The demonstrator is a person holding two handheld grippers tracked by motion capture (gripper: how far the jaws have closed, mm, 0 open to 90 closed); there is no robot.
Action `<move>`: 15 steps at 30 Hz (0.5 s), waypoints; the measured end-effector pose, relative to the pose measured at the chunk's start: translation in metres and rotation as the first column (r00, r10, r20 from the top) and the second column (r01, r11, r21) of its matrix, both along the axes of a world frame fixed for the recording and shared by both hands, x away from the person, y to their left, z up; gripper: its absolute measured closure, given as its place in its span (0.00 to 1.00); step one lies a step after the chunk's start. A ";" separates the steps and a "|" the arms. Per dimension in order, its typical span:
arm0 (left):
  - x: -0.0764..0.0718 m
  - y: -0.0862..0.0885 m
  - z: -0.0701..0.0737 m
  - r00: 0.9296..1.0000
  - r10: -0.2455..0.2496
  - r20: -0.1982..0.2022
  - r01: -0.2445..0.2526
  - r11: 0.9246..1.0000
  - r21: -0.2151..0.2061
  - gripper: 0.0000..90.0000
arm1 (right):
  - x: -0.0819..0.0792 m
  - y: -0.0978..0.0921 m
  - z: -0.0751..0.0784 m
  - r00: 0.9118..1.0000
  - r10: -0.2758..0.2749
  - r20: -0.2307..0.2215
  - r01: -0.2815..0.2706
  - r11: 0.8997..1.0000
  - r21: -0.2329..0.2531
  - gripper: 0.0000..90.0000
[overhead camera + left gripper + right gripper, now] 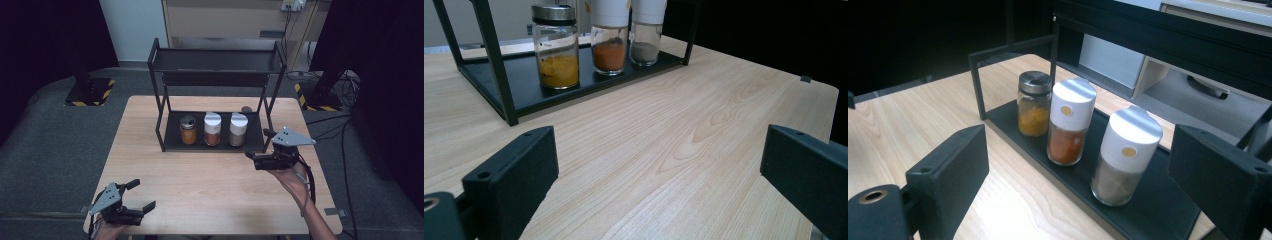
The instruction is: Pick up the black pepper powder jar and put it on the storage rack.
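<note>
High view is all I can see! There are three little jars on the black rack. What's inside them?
Observer: The jar with the metal lid holds yellow powder.
Operator: And the two with white tops?
Observer: The middle jar has orange-red powder, and the end jar has grey-brown powder.
Operator: Is there anything on the white tops?
Observer: Each one has a small yellow dot on its side.
</note>
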State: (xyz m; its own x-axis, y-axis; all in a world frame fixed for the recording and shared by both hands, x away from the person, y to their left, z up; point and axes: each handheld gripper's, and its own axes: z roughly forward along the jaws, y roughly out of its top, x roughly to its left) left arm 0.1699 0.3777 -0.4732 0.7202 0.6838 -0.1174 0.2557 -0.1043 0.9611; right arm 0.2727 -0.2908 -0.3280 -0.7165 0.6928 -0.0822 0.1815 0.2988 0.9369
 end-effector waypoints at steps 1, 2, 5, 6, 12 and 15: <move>0.000 0.000 0.000 1.000 0.001 0.000 -0.001 1.000 0.000 0.01 | -0.003 -0.002 0.000 1.000 0.000 0.001 0.000 1.000 0.001 0.11; 0.000 0.000 0.000 1.000 0.001 0.000 -0.001 1.000 0.000 0.01 | -0.007 -0.004 0.000 1.000 0.001 0.004 -0.001 1.000 0.003 0.11; 0.000 0.000 0.000 1.000 0.004 0.000 -0.004 1.000 -0.003 0.01 | -0.017 -0.011 0.000 1.000 0.001 0.010 -0.001 1.000 0.012 0.11; 0.000 0.000 0.000 1.000 0.004 0.000 -0.004 1.000 -0.002 0.01 | -0.021 -0.013 -0.001 1.000 0.000 0.011 -0.001 1.000 0.016 0.11; -0.001 0.000 -0.001 1.000 0.010 0.001 -0.010 1.000 -0.006 0.01 | -0.037 -0.025 -0.003 1.000 -0.006 0.011 0.006 1.000 0.021 0.10; -0.001 0.000 -0.001 1.000 0.010 0.002 -0.010 1.000 -0.005 0.01 | -0.045 -0.031 -0.005 1.000 -0.009 0.012 0.009 1.000 0.029 0.10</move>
State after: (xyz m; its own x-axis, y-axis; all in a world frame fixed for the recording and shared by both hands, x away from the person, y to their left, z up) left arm 0.1689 0.3775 -0.4739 0.7133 0.6906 -0.1192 0.2544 -0.0967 0.9623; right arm 0.2277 -0.3216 -0.3326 -0.7094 0.7013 -0.0705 0.1728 0.2700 0.9472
